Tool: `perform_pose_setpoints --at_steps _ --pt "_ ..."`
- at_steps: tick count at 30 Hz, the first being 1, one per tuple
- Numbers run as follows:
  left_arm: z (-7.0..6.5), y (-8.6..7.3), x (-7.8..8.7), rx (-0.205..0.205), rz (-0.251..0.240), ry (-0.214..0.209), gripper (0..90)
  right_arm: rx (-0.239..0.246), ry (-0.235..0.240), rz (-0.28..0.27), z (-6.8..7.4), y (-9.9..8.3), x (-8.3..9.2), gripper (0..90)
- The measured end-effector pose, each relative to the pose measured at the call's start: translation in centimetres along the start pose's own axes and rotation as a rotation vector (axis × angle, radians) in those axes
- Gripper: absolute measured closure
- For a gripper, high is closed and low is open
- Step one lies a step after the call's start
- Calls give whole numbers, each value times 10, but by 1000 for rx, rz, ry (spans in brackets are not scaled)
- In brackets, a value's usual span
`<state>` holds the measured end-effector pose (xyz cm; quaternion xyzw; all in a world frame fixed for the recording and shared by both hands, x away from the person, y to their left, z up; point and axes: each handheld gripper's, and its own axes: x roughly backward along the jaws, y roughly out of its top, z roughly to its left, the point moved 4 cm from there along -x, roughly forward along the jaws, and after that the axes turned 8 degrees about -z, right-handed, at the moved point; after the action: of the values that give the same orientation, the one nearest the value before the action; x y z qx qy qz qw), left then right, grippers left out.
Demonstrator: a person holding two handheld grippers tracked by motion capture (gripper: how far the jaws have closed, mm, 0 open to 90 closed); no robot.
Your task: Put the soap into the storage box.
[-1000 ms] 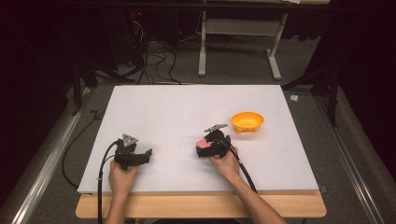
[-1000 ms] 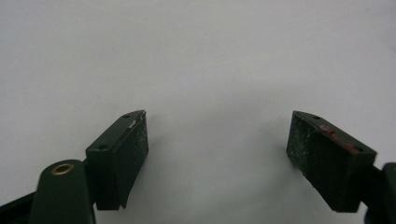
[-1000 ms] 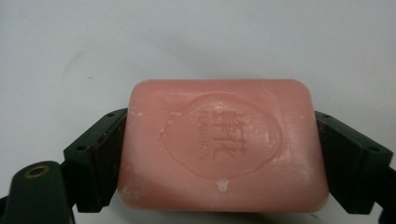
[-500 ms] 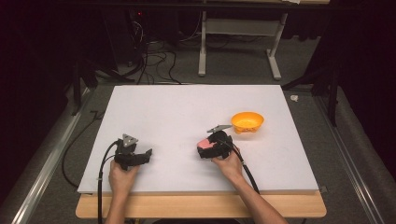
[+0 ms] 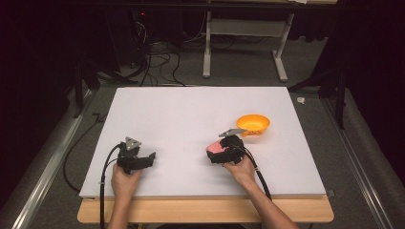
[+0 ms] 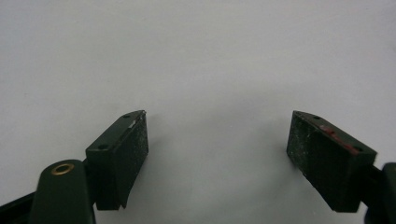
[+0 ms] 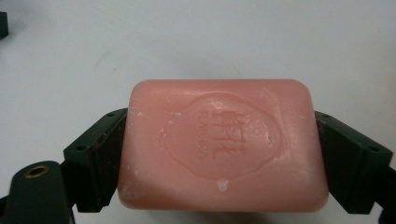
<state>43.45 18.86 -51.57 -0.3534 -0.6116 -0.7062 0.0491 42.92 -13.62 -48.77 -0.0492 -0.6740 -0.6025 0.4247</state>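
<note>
Pink soap (image 7: 223,145), a rounded bar with an embossed emblem on its broad face, sits clamped between the jaws of our right gripper (image 5: 218,151), which press on its two short ends; in the high view we see it at the gripper's front, over the white table (image 5: 191,109), just short of the orange bowl (image 5: 253,125) that stands a little farther back and to the right. Our left gripper (image 6: 217,154) rests near the table's front left with its jaws spread wide and nothing but bare white surface between them.
</note>
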Motion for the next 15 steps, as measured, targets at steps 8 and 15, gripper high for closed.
perform_pose_setpoints --at_steps 8,15 --pt "0 0 0 -1 0 0 211 0 -5 -7 -7 -2 13 137" --pt "0 0 0 1 1 -1 211 16 -9 -18 -13 -6 26 137"
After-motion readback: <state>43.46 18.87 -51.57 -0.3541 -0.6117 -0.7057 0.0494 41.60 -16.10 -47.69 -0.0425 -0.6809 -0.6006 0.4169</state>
